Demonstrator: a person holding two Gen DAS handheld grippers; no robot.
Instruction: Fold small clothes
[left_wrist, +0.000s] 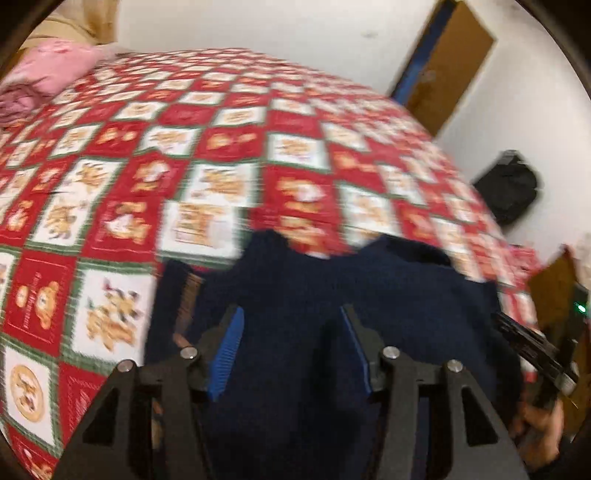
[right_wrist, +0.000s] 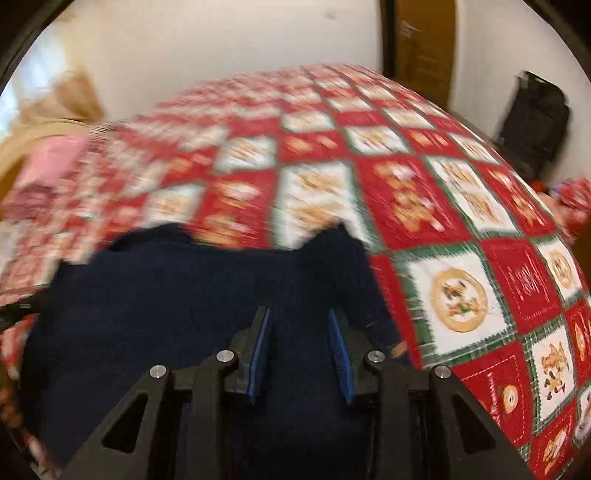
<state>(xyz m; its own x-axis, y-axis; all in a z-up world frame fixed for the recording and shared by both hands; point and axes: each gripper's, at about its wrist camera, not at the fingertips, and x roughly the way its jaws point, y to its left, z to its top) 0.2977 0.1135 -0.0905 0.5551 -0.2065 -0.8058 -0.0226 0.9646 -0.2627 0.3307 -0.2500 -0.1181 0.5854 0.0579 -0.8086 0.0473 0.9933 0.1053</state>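
Both claws, left (left_wrist: 291, 325) and right (right_wrist: 300, 325), hang open above a navy garment (right_wrist: 166, 295) at six o'clock on the quilted bed (right_wrist: 424, 206).

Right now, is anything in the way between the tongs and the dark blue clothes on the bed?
No, nothing visible. The dark blue garment lies right under both open tongs, left and right, on the red checked quilt. The pink pillow sits far off at the bed's other end.

garment (left_wrist: 303, 295): dark navy knit cloth, matt | bedspread (left_wrist: 221, 147): printed quilted cloth | claw pads (right_wrist: 341, 350): blue ribbed
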